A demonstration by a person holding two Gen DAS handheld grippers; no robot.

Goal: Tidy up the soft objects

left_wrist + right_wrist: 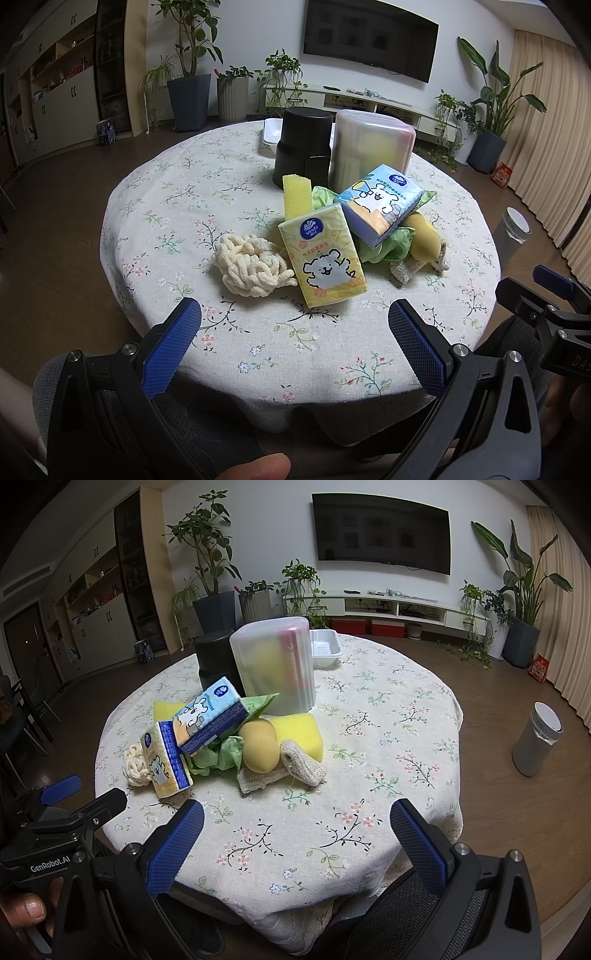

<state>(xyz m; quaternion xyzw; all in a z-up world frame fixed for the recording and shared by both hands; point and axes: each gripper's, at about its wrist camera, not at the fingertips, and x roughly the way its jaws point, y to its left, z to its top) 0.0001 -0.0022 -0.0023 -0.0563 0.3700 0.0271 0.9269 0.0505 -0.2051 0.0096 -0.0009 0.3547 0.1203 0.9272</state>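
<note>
Several soft things are lying heaped at the middle of the counter (pixel 155 206): from left to right, a cream yarn bundle (pixel 251 267), a yellow tissue pack (pixel 325 258) propped against the pile, and a blue tissue pack (pixel 380 203) perched on green cloth (pixel 391 243). Both the left gripper (pixel 295 325) and the right gripper (pixel 297 823) are being held back at the near edge, jaws spread and empty. If a lower piece is being pulled first, the blue pack is likely being tipped off, and the leaning yellow one toppled.
</note>
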